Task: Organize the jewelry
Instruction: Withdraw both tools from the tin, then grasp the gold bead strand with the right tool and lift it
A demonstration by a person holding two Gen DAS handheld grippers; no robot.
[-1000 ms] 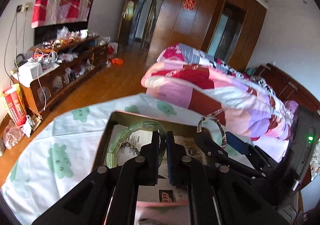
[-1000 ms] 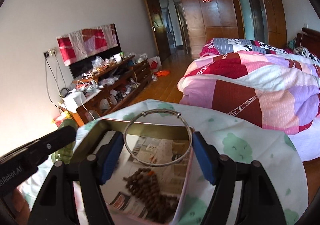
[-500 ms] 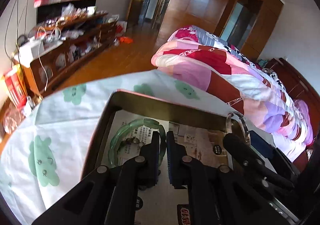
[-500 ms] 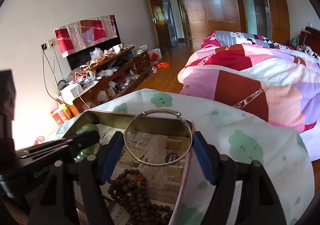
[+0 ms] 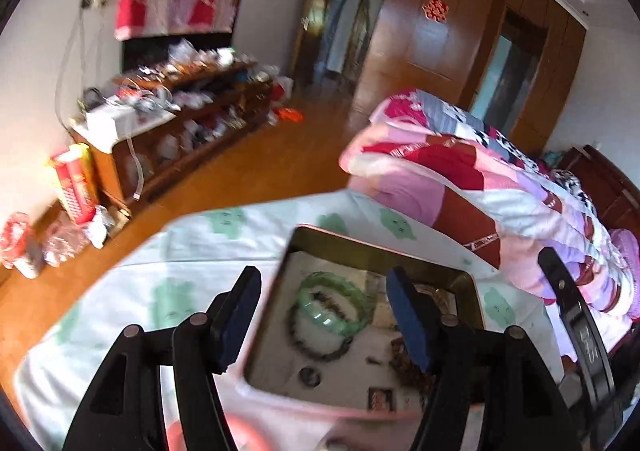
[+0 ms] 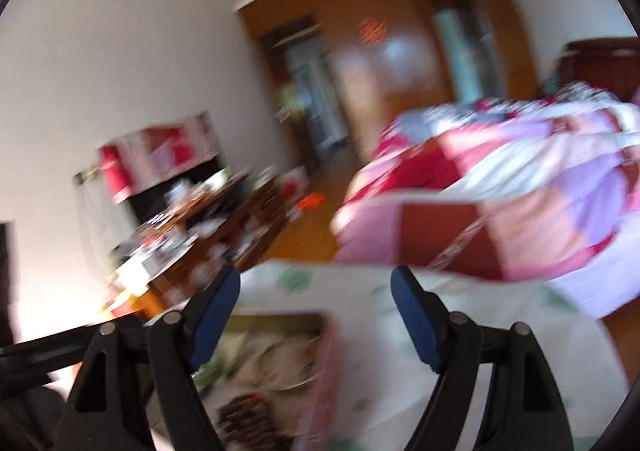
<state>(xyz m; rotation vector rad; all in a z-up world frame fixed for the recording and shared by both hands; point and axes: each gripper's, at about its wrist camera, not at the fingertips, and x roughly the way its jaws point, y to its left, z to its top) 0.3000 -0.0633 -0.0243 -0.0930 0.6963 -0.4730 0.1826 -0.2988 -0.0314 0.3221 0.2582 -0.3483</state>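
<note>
green bangle (image 5: 331, 303), smooth glassy ring, lies flat in the rectangular metal tin (image 5: 372, 255) on paper lining, dark bead bracelet (image 5: 320, 347) looped under it. your left gripper (image 5: 324, 315) jaws opening, nothing between. right gripper (image 6: 316, 315) opening too, empty, view blurred.

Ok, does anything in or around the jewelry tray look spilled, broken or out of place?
Nothing stands out. The tray sits flat on the tablecloth, with the green bangle, a dark bead bracelet and brown beads all inside it. The right wrist view is too blurred to check finer detail.
</note>
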